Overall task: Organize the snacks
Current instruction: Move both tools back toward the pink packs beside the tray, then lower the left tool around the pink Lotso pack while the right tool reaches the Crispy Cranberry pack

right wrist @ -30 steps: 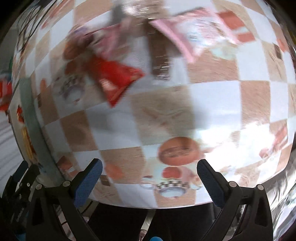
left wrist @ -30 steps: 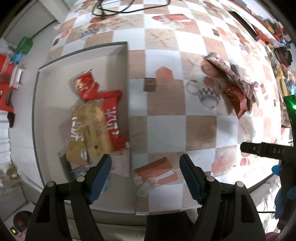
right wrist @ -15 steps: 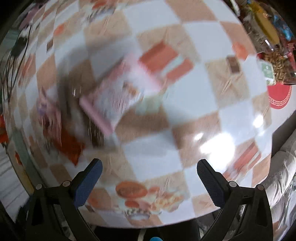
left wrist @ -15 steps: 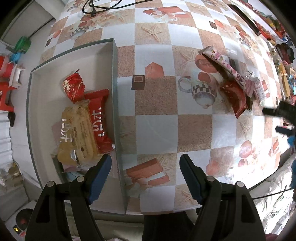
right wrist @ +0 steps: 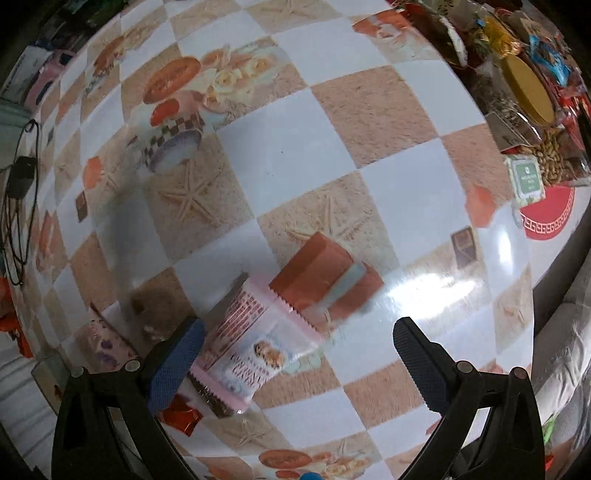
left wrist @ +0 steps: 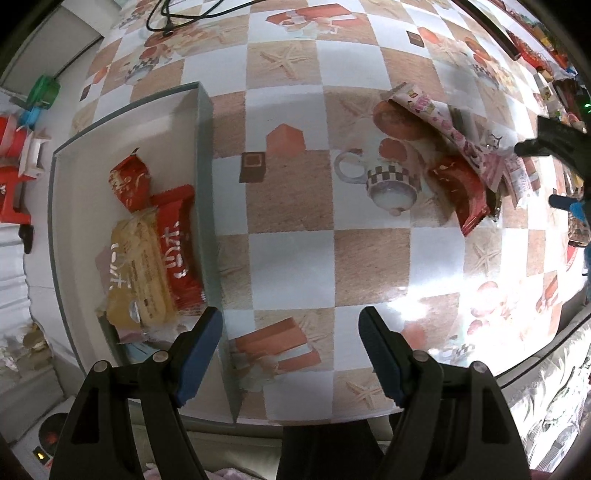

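Note:
In the left wrist view a grey tray (left wrist: 205, 155) at the left holds a yellow packet (left wrist: 138, 277) and red packets (left wrist: 177, 243). A loose pile of snacks lies at the right, with a pink patterned packet (left wrist: 443, 125) and a red packet (left wrist: 461, 188). My left gripper (left wrist: 290, 347) is open and empty above the table's near edge. My right gripper (right wrist: 295, 363) is open and empty; a pink-white cookie packet (right wrist: 255, 343) lies just ahead of its left finger. A red packet (right wrist: 181, 415) and a dark one lie beside it.
The table wears a checkered printed cloth (left wrist: 291, 258). Black cables (left wrist: 184, 14) lie at the far left. Jars, nuts and more snacks (right wrist: 532, 92) crowd the far right, with a small green box (right wrist: 526, 179) and a red mat (right wrist: 546, 214).
The right gripper swung across the table and now hovers over the snack pile by the pink-white packet. The left gripper shifted slightly; its view moved closer to the table.

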